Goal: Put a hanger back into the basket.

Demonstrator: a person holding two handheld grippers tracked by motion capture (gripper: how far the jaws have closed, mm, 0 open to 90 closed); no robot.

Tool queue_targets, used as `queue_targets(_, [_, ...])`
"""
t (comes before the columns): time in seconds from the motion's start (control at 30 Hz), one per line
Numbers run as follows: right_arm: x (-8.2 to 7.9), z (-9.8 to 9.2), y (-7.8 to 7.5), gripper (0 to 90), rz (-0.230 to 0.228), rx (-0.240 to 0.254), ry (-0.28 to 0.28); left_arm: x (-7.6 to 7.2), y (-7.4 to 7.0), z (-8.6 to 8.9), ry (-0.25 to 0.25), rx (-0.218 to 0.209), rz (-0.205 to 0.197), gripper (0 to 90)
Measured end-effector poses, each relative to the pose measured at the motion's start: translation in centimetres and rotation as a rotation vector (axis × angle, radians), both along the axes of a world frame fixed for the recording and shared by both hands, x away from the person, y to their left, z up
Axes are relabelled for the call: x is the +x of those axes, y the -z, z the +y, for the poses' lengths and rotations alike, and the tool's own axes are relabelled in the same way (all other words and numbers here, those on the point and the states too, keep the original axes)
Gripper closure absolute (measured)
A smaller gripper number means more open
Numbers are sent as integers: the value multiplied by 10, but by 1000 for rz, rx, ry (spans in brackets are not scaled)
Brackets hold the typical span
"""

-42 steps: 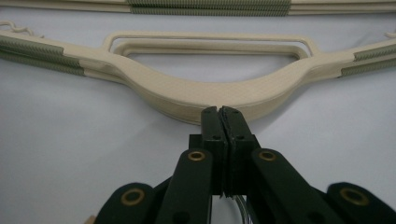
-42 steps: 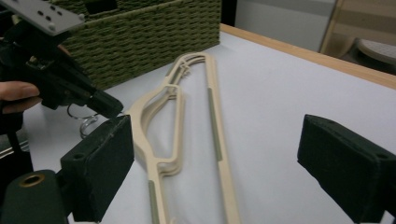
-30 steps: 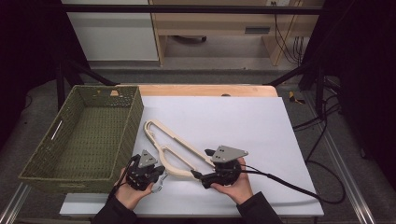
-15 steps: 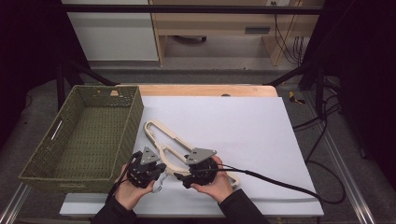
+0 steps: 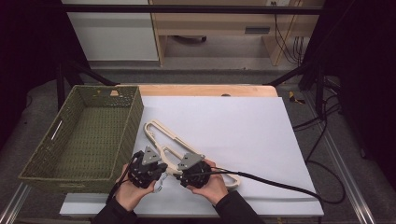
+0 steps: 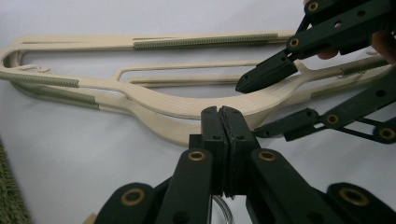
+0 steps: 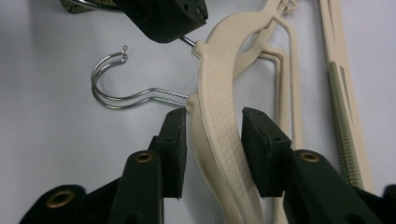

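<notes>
Here, two cream hangers [image 5: 187,144] lie stacked on the white desk [image 5: 243,130], just beside the green basket [image 5: 84,135]. The left hand-held gripper [image 6: 220,122] is clamped tight, apparently on a wire hook [image 7: 121,88]. The right hand-held gripper [image 7: 215,140] has just been closing, its jaws straddling a hanger neck, one pad touching, the other just clear.

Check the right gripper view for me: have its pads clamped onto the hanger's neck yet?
No: the right gripper straddles the hanger with a gap showing at the right-hand pad; its jaws have just been closing.
</notes>
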State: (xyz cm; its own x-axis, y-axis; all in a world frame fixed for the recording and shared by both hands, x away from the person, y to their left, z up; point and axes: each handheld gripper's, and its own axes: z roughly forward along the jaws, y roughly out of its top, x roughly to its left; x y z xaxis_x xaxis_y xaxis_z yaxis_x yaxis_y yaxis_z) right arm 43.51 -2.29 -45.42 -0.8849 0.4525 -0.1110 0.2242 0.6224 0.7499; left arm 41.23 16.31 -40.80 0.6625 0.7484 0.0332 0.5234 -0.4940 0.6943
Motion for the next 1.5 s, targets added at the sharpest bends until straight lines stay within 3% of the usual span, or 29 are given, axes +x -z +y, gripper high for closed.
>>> queue_targets(0.3, [0,1,1,707,-43,-36,13,-1,-2,-1,12,24,2,887])
queue_targets(0.47, [-2,1,-1,725,-81,-68,-3,-2,-3,-2,10,3,-10,879])
queue_targets(0.53, [-3,1,-2,728,-87,-73,-2,-2,-5,0,23,-24,-21,849])
queue_targets(0.7, [-3,0,-2,732,-103,-75,-12,-5,-16,8,34,-110,-81,634])
queue_targets(0.87, [-5,-3,-8,745,-111,-69,-2,-9,-35,27,24,-203,-166,381])
queue_targets(1.0, [-5,-8,-17,773,-130,-60,-9,-11,-46,43,28,-260,-199,264])
queue_targets(1.27, [-1,-31,-38,839,-168,-25,43,-13,-61,73,-20,-333,-250,196])
queue_targets(1.5, [7,-56,-51,866,-189,-15,108,-10,-58,76,-4,-332,-255,186])
